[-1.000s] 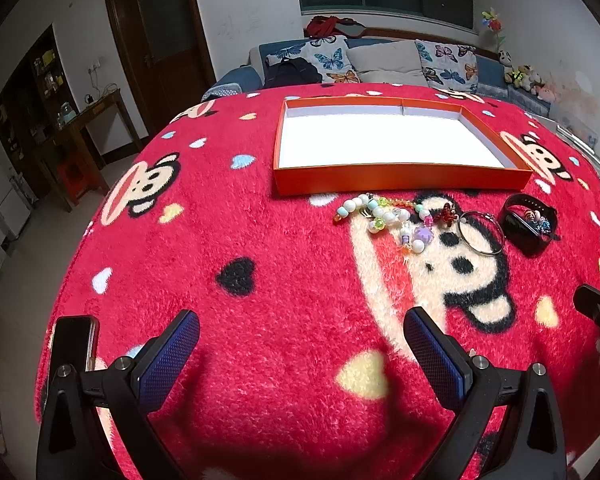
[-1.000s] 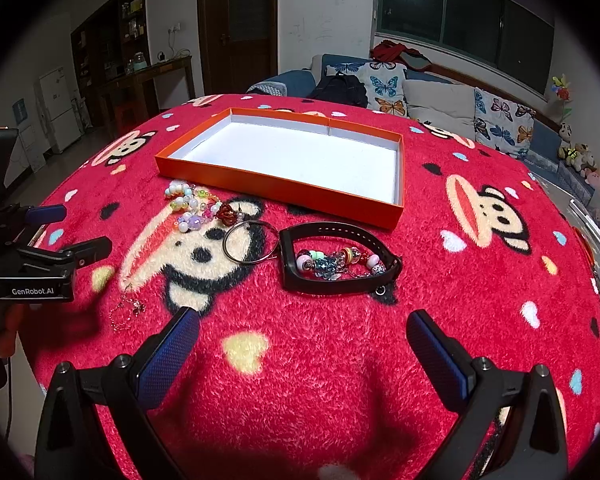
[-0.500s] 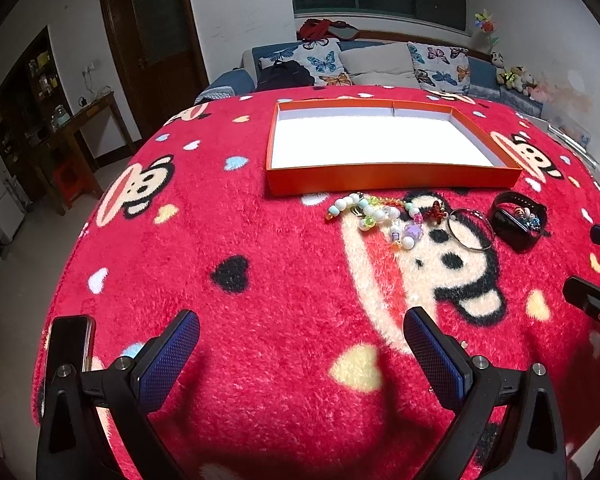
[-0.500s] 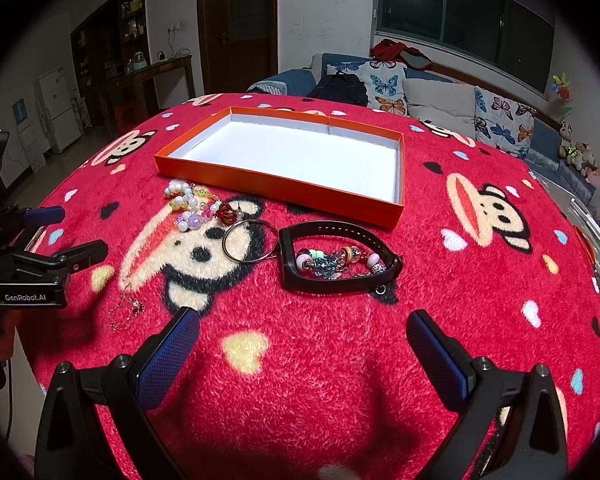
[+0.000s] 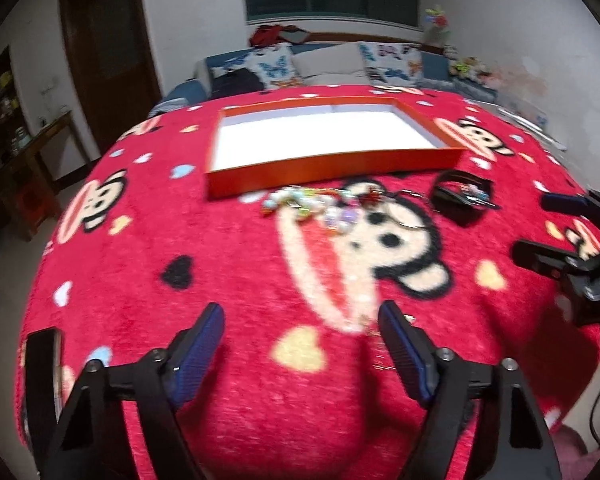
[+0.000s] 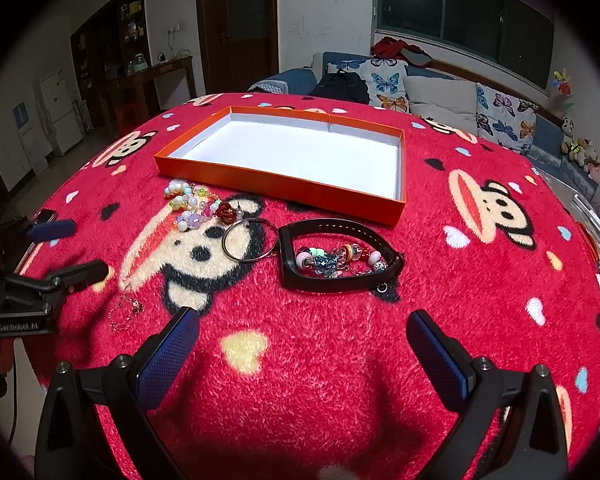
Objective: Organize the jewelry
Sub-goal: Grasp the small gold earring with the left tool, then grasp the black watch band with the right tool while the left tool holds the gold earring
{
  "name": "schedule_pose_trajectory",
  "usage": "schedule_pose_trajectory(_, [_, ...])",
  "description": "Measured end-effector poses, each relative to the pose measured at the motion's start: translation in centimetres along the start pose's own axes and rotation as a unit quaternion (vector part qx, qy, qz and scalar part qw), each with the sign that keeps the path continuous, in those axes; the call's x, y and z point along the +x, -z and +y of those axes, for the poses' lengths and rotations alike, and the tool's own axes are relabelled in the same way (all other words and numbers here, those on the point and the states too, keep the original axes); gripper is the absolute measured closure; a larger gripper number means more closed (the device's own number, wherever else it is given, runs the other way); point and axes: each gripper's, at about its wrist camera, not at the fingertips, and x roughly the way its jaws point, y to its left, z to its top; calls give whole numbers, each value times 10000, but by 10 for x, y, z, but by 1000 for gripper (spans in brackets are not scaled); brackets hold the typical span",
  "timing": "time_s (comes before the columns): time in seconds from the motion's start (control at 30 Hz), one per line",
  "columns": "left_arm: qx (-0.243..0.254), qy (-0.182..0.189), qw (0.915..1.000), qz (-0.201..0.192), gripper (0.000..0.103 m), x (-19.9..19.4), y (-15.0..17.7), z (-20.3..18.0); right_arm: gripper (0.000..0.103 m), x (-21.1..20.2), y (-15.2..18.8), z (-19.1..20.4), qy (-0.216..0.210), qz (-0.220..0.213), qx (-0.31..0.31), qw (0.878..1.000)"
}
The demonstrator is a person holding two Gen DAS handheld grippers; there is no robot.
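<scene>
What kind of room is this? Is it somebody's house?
Probably a home living room: a sofa with butterfly cushions, stuffed toys at its end, and a fridge by the wall.

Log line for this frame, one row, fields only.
stage: pre-grasp | left gripper: open, jaws closing, nothing between | right gripper: open, empty | orange tray: empty | jewelry: all on blanket

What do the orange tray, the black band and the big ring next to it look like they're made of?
Orange tray: probably cardboard, matte orange outside and plain white inside, with thin folded walls. Black band: looks like rubber or silicone, a smooth, dull, flexible loop; a beaded bracelet lies inside it. Big ring: likely metal wire, thin with a silvery shine.
</scene>
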Motion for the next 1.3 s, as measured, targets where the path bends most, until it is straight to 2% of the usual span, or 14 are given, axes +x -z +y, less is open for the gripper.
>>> schedule_pose_trajectory(0.3, [206,1024,9945,40,66,5,10,-29,0,3,2,-3,-45,59,82,9999])
schedule_pose_trajectory(0.43, [355,1187,9923,-20,78,5,10,-37,0,4,5,-6,-65,68,91,9999])
schedule_pose_trajectory(0.6, [427,1236,9914,14,84,9,11,-39,0,7,5,-8,-90,96,126,9998])
schedule_pose_trajectory(0.9, [562,1218,9909,69,85,17,12,-39,0,11,7,-10,-141,124,171,9997])
schedule_pose_trajectory(1.3, [851,981,9915,-107,92,21,14,-48,0,13,8,-14,-174,132,218,9995])
